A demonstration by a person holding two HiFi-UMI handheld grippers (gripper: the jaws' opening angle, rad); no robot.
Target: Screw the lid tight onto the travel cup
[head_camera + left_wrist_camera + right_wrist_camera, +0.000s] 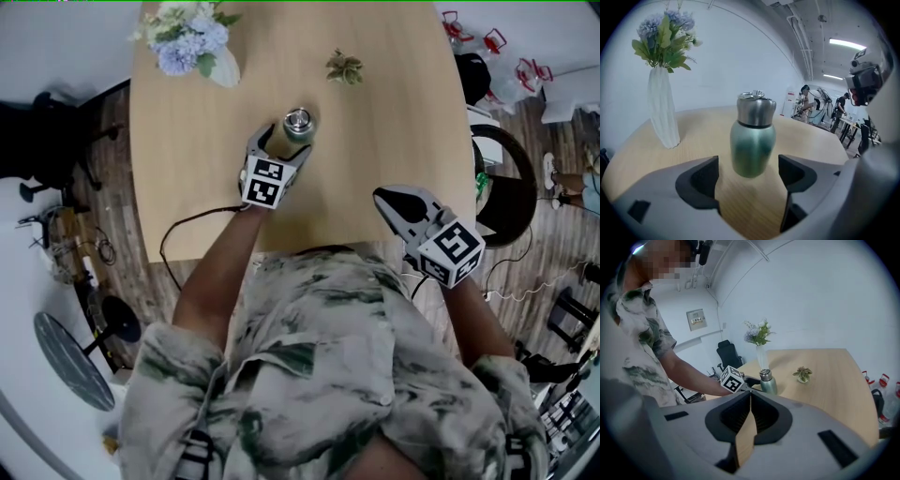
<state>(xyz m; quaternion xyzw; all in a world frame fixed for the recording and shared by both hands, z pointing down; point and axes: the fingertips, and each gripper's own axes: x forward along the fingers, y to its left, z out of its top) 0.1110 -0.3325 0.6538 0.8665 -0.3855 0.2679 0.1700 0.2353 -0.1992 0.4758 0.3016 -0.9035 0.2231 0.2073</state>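
Green metal travel cup, one, silver lid on, upright on wooden table, just beyond left gripper, jaws apart, not touching; right gripper closed, empty; one white vase; one small plant

An open-plan office or lab: pale wooden meeting table, black swivel office chair at its nine o'clock, white ceiling strip lights, people at workbenches beyond.

Metal travel cup, matt wooden table

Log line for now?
left gripper open, facing travel cup | right gripper shut, empty | lid on, cup upright on table
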